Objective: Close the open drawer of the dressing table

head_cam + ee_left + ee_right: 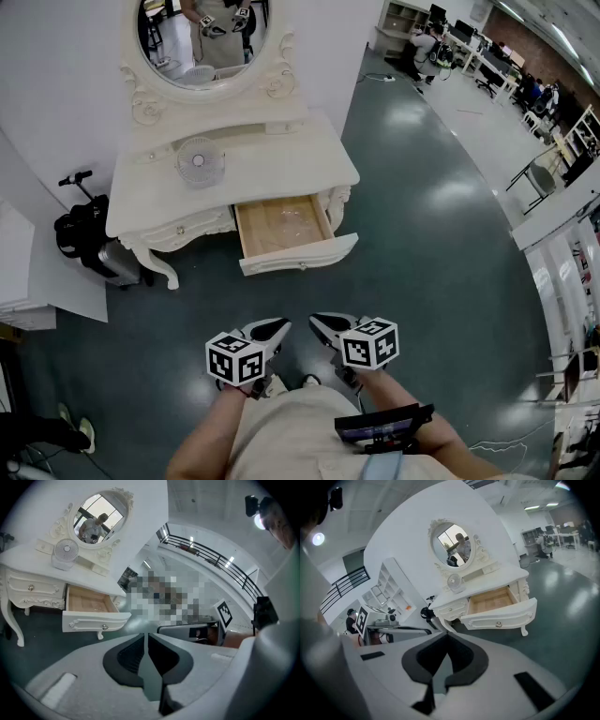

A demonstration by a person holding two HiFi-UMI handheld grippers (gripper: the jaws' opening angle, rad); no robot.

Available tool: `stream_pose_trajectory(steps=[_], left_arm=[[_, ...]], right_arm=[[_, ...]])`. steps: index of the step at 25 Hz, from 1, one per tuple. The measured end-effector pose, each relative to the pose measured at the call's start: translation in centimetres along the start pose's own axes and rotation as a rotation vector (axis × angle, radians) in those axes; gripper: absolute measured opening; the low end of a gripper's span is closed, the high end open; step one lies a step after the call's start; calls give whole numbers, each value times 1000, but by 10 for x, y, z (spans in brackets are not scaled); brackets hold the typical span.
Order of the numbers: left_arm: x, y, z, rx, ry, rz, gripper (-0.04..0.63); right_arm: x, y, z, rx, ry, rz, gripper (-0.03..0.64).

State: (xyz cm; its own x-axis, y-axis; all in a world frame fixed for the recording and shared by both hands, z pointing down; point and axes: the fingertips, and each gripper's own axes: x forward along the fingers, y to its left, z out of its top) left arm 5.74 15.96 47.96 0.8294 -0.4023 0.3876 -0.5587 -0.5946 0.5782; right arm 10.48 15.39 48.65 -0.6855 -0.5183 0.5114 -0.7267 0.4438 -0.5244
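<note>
left gripper [277, 327] and right gripper [321, 324] closed, empty, well short of the open wood-lined drawer [298, 255] of the cream carved dressing table [253, 169], likely readied for pushing.

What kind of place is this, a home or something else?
Probably a big open office or lab hall, not a home: the dressing table stands on a glossy floor, with rows of desks beyond and a railed balcony above.

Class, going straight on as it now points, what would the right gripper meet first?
Likely the glossy dark green floor, just short of the white dressing table's open wooden drawer; the right gripper tilts downward. Depth unclear.
</note>
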Motion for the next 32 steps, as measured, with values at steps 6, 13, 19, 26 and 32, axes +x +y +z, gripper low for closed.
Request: stream_pose_trajectory(steps=[6,13,19,26,32], left_arm=[[0,3,0,1,4,-1,11],[-1,4,0,-3,5,-2,11],[-4,7,-2,-7,4,0,11],[-15,19,1,-17,-3,6,11],[-21,31,0,-26,1,10,11]], right_arm=[[4,0,1,1,1,-1,15],[5,1,0,9,1,1,15],[9,1,1,41,-16,5,15],[23,5,6,37,-9,-12,18],[35,9,3,22,15,-29,18]])
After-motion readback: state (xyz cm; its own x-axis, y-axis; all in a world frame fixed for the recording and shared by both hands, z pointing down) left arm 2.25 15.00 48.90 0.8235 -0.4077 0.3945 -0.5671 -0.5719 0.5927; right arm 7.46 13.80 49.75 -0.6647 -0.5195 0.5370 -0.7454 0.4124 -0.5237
